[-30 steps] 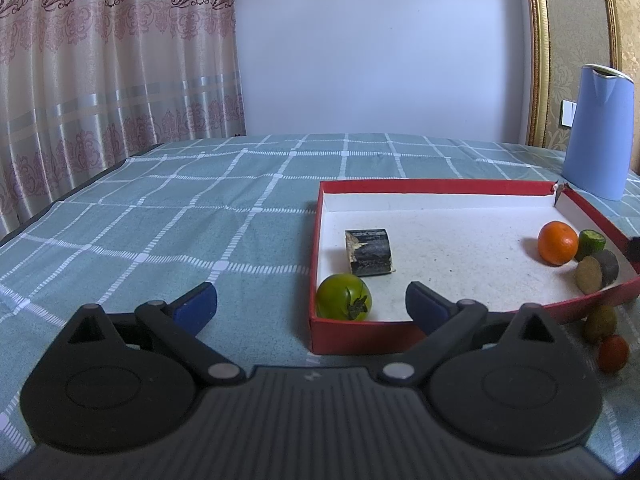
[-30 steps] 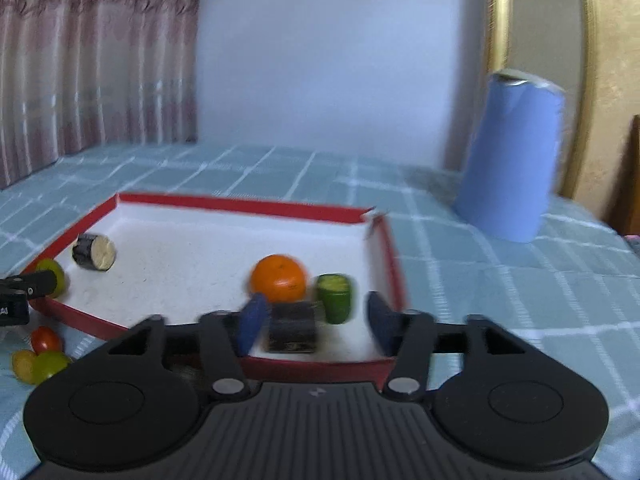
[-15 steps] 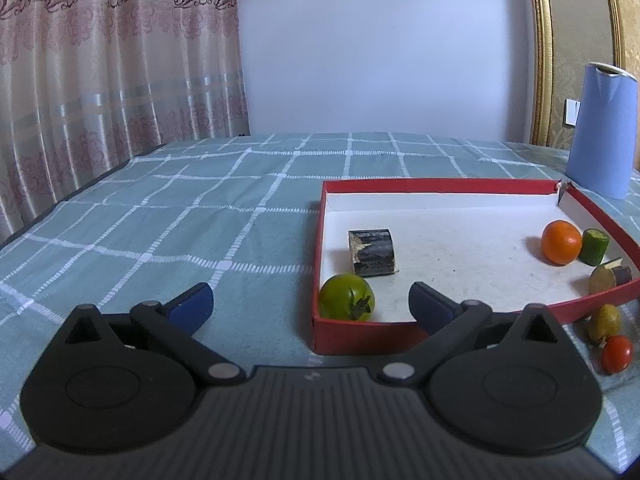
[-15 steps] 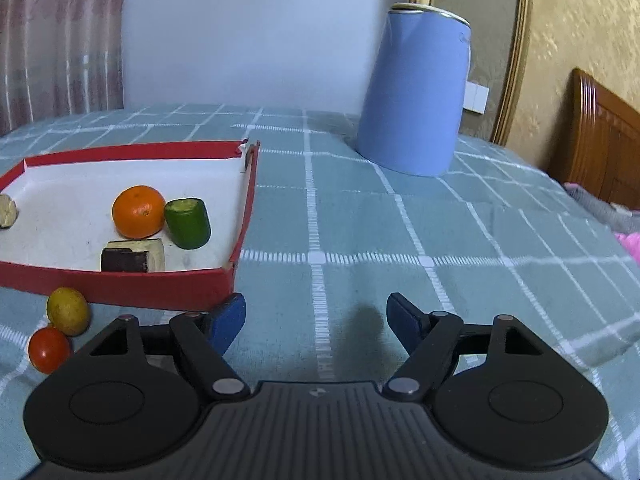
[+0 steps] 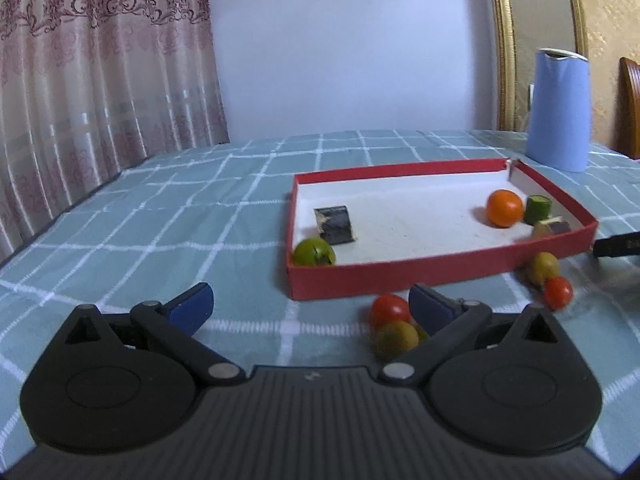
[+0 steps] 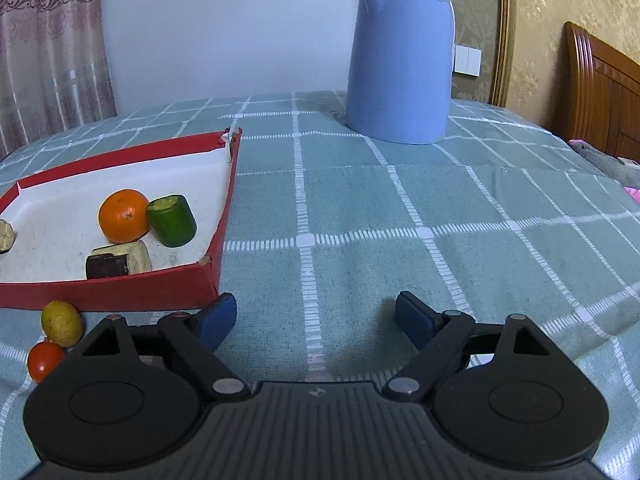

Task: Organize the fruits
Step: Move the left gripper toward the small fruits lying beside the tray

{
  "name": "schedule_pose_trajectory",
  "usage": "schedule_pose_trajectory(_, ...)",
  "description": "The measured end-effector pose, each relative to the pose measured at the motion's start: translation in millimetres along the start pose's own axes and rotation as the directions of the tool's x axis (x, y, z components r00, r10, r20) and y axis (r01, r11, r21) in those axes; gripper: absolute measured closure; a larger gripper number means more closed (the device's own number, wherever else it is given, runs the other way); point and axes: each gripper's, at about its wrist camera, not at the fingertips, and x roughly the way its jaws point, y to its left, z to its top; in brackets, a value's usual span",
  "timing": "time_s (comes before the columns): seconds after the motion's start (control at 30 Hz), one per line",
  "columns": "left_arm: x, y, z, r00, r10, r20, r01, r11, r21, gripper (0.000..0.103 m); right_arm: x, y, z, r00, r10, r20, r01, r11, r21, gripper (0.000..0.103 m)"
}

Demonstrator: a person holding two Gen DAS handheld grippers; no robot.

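A red tray (image 5: 400, 274) with a white floor holds a green tomato (image 5: 314, 252), a dark eggplant piece (image 5: 335, 225), an orange (image 5: 504, 208), a green cucumber piece (image 5: 538, 209) and another eggplant piece (image 5: 552, 227). On the cloth in front of it lie a red tomato (image 5: 390, 309), a yellow-green fruit (image 5: 396, 338), another yellow fruit (image 5: 543, 266) and a red tomato (image 5: 557, 292). My left gripper (image 5: 310, 306) is open and empty, near the front pair. My right gripper (image 6: 316, 316) is open and empty, right of the tray (image 6: 120, 290).
A tall blue kettle (image 6: 400, 56) stands on the checked teal cloth (image 6: 440, 220) behind and right of the tray. Curtains hang at the left, a wooden headboard (image 6: 600, 92) at the far right. The right gripper's tip (image 5: 618, 243) shows at the left view's right edge.
My left gripper has pulled back and risen, so two more fruits show by its right finger. My right gripper has swung right, away from the tray, leaving the eggplant piece inside.
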Motion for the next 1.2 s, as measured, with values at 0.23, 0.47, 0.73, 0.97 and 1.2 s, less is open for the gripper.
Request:
schedule_pose_trajectory(0.23, 5.7, -10.2, -5.3, 0.998, -0.025, -0.052, 0.025, 1.0, 0.011, 0.01, 0.0, 0.1, -0.1, 1.0, 0.0, 0.0, 0.0, 1.0, 0.0, 0.016)
schedule_pose_trajectory(0.47, 11.7, -5.7, -7.3, 0.997, -0.036, -0.068, 0.035, 0.999, -0.021, 0.018, -0.2, 0.6, -0.2, 1.0, 0.0, -0.001, 0.0, 1.0, 0.0, 0.015)
schedule_pose_trajectory(0.73, -0.7, -17.6, -8.3, 0.985, -0.158, -0.063, 0.159, 0.987, 0.016, 0.085, 0.3, -0.1, 0.1, 1.0, 0.0, 0.0, 0.0, 1.0, 0.0, 0.015)
schedule_pose_trajectory(0.97, -0.1, -15.9, -7.0, 0.983, -0.173, -0.056, 0.173, 0.985, 0.0, 0.087, 0.5, -0.1, 0.0, 1.0, 0.0, -0.001, 0.0, 1.0, 0.001, 0.015)
schedule_pose_trajectory(1.2, -7.0, -15.2, 2.6, 0.985, -0.171, -0.025, 0.172, 0.985, 0.016, 0.103, 0.7, -0.3, 0.2, 1.0, 0.0, -0.001, 0.0, 1.0, 0.001, 0.015)
